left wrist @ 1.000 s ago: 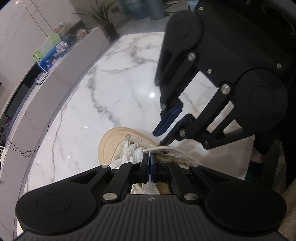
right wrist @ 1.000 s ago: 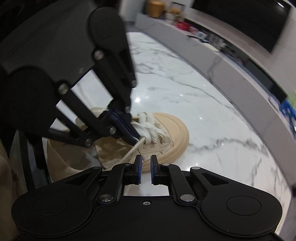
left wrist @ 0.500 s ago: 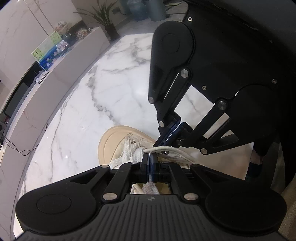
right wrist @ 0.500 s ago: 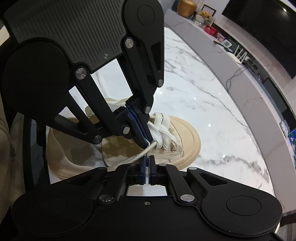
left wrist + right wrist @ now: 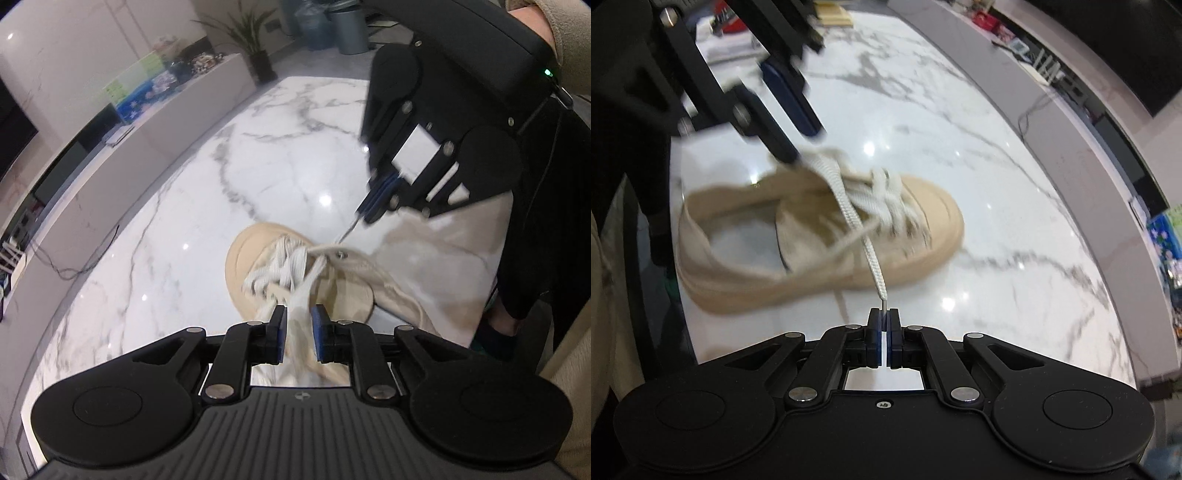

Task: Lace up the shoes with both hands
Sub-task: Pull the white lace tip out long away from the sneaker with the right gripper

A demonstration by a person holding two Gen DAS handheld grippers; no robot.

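Two views, right gripper [image 5: 884, 325] clamping lace tip [image 5: 883, 305], left gripper [image 5: 298, 325] opening around loose lace, shoe [image 5: 820, 240] blurred.

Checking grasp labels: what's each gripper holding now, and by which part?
Right gripper: shut on the lace, pinching its stiff tip. Left gripper: jaws opening, holding nothing; lace runs loose between its pads without being pressed.

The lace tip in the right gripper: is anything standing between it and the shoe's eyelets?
Nothing visible does. The right gripper is shut on the lace tip, and the lace runs freely to the shoe. The left gripper, its fingers opening around another lace strand, is above the shoe's far side.
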